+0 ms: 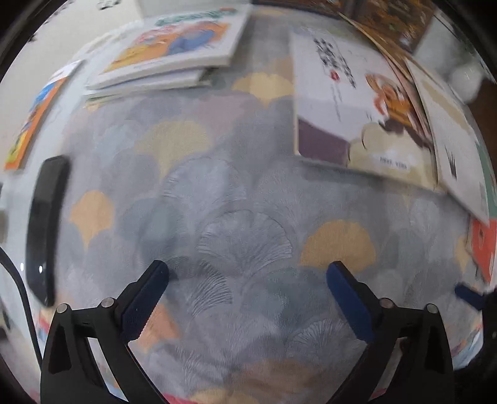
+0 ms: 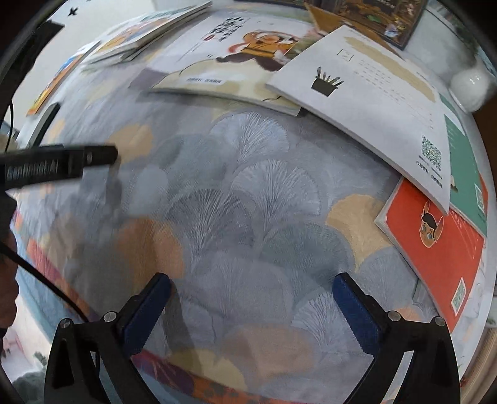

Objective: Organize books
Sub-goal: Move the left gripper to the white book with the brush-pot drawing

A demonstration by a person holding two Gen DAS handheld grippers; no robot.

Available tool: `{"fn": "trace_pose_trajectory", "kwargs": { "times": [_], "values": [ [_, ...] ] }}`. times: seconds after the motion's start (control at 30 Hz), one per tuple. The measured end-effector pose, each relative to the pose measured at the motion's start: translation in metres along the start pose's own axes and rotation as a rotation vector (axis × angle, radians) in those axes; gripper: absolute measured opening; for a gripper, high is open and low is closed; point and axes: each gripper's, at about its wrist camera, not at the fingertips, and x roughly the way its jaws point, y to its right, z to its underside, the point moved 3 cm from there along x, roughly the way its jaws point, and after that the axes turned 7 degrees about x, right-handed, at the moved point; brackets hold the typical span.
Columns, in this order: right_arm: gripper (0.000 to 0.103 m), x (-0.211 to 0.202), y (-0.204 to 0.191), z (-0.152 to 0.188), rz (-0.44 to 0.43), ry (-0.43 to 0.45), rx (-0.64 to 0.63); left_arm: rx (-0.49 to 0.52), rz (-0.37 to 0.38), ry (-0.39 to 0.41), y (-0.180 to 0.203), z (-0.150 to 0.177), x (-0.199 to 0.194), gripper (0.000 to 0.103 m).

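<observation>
Several picture books lie on a tablecloth with a ginkgo leaf pattern (image 1: 242, 192). A stack of books (image 1: 174, 52) sits at the far left. A cartoon-cover book (image 1: 357, 102) lies far right, partly under a white book (image 2: 372, 102). A red book with a face (image 2: 435, 242) and a green book (image 2: 466, 164) lie under the white one. My left gripper (image 1: 248, 273) points down at bare cloth, open and empty. My right gripper (image 2: 251, 286) is open and empty too, just left of the red book.
A black flat object (image 1: 46, 230) lies at the table's left edge, and an orange book (image 1: 28, 124) beyond it. A dark picture book (image 2: 372, 15) is at the far right corner, beside a white round object (image 2: 469, 87). The left tool's black body (image 2: 62, 164) crosses the right wrist view.
</observation>
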Motion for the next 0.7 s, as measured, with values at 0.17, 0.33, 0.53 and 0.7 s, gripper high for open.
{"fn": "trace_pose_trajectory", "kwargs": {
  "times": [0.17,0.33,0.53,0.7],
  "values": [
    [0.103,-0.016,0.020,0.024,-0.111,-0.018,0.021,0.035,0.008,0.139,0.019,-0.015,-0.041,0.100],
    [0.102,-0.056,0.075,0.016,-0.098,0.103,0.122,0.082,0.084,0.242,0.057,-0.044,-0.072,0.100],
    [0.102,-0.095,0.158,-0.036,-0.067,0.276,0.334,0.181,0.165,0.296,0.114,-0.091,-0.083,0.100],
    [0.083,-0.087,0.197,-0.074,-0.085,0.272,0.408,0.208,0.223,0.250,0.145,-0.120,-0.060,0.098]
  ]
}}
